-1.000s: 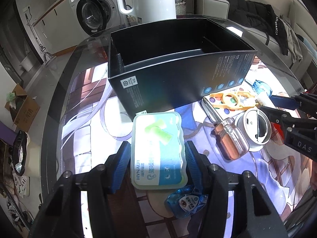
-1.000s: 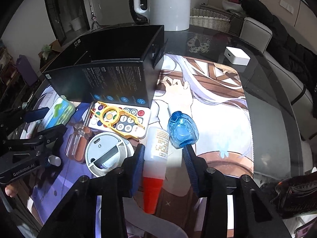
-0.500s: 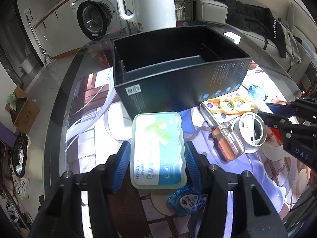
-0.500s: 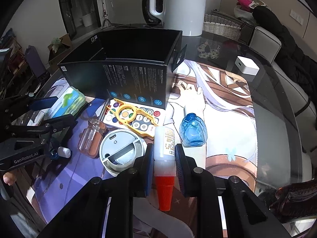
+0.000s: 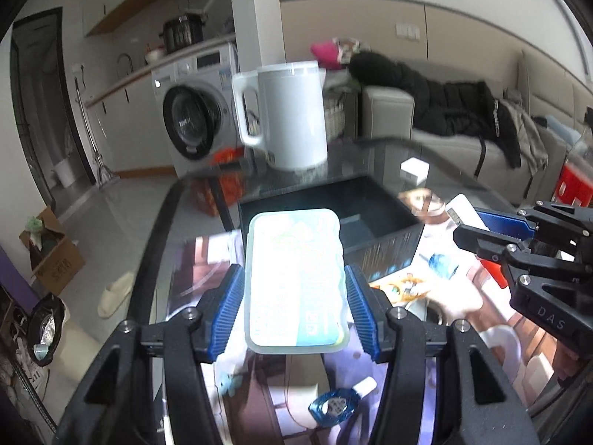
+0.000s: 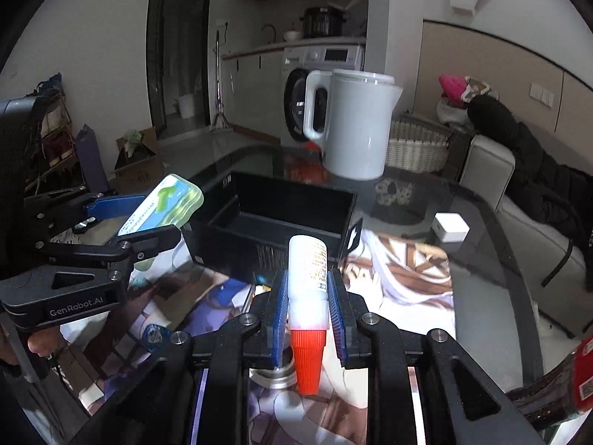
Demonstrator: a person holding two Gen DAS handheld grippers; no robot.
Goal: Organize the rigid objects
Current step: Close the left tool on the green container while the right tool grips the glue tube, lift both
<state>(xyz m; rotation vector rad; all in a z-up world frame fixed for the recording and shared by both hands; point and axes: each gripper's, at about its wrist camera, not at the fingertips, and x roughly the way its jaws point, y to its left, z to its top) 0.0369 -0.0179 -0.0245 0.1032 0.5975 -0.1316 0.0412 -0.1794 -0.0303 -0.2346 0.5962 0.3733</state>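
The pale green plastic case (image 5: 296, 282) sits clamped between the blue pads of the left gripper (image 5: 294, 311), lifted clear of the table, its far end overlapping the near wall of the black box (image 5: 381, 218) as the left wrist view shows it. From the right wrist view the same case (image 6: 163, 204) tilts up at about ten o'clock from the box (image 6: 274, 218), just beside its left corner. The right gripper (image 6: 307, 315) is closed tight on a white glue bottle (image 6: 307, 274), pads pressing its sides, the orange cap (image 6: 307, 359) pointing back toward the camera and the bottle's base aimed toward the box at twelve o'clock. The box stands open-topped on the glass table (image 6: 493, 244), with nothing visible inside it from either view. On the printed mat (image 6: 400, 282) below lie a small blue bottle (image 5: 333, 406) at six o'clock from the case, a yellow tool (image 5: 404, 285) at three o'clock, and a round white lid (image 6: 274, 376) under the glue bottle. Behind the box, at twelve o'clock, stands a white kettle (image 6: 355, 126); a small white cube (image 6: 450, 226) rests at two o'clock. A washing machine (image 5: 196, 111) sits beyond.
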